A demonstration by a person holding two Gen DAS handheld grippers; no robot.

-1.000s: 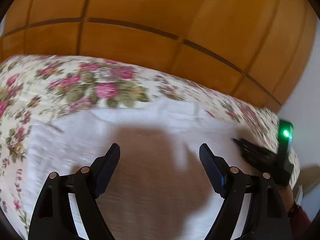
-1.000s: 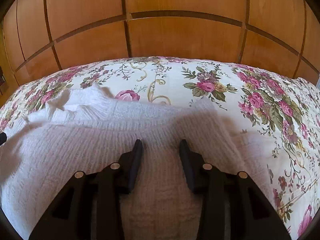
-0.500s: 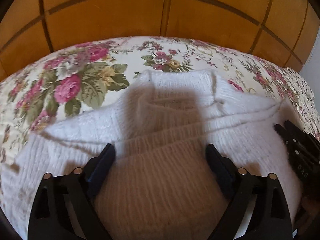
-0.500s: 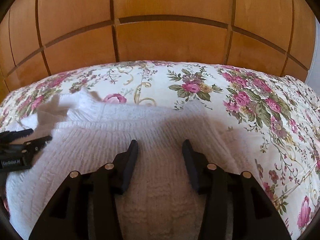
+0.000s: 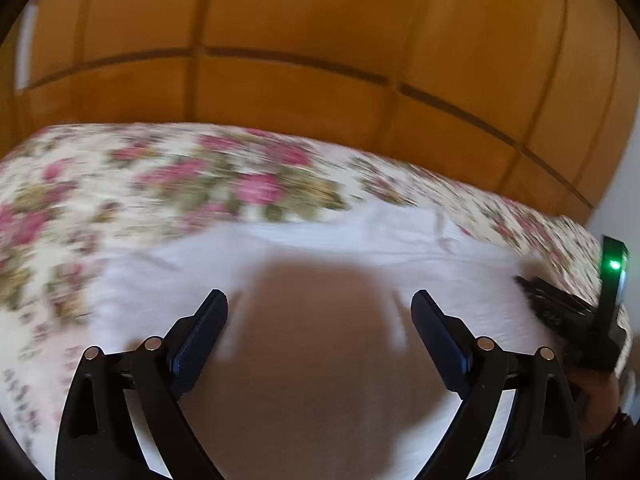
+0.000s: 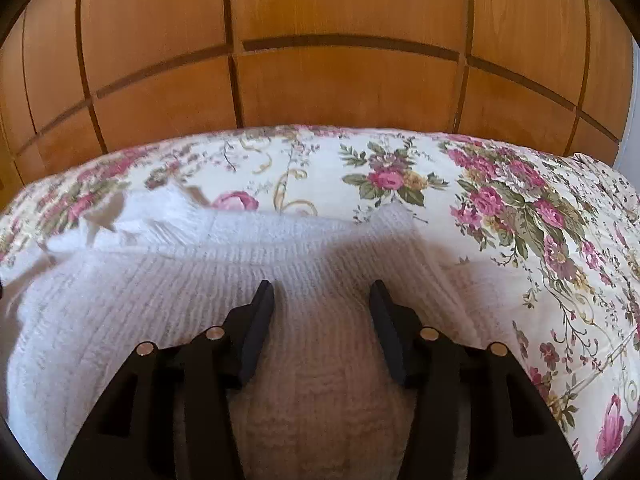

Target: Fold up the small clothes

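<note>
A white knit sweater (image 6: 168, 288) lies spread on a floral bedspread (image 6: 520, 208). In the left wrist view it shows blurred as a white sweater (image 5: 320, 248). My left gripper (image 5: 319, 300) is open and hovers over the sweater, holding nothing. My right gripper (image 6: 322, 286) is open over the sweater near its right side, with the fabric below the fingers and nothing pinched. The right gripper's black fingers (image 5: 560, 304) and green light show at the right edge of the left wrist view.
A wooden panelled wardrobe (image 6: 340, 60) stands behind the bed. The floral bedspread (image 5: 120, 184) reaches past the sweater on the left and the far side. A pale wall (image 5: 624, 192) shows at the far right.
The left gripper has swung left, and its view is now blurred and faces the sweater's left part. The right gripper has shifted slightly and stays open. The sweater lies as before.
</note>
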